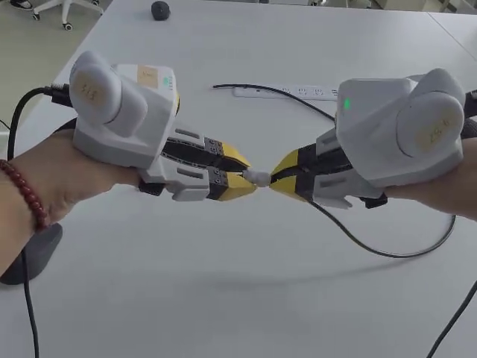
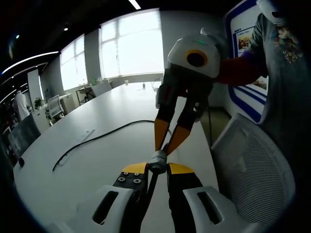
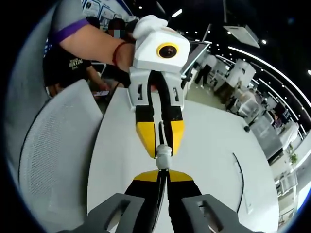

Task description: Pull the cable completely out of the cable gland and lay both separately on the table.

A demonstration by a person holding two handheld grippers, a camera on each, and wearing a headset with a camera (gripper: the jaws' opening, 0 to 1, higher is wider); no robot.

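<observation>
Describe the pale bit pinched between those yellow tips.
Over the white table, the left hand-held gripper and right hand-held gripper meet tip to tip. The cable gland sits where they meet: a small whitish knob, unlike the thin black cable trailing from it.

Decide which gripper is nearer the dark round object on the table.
Left. In the head view the left gripper is below the dark round object and slightly right of it; the right gripper is further right, tongs tip to tip with the left's.

White power strip (image 1: 291, 92) on table (image 1: 223, 298); dark round object (image 1: 160, 10) farther back.
</observation>
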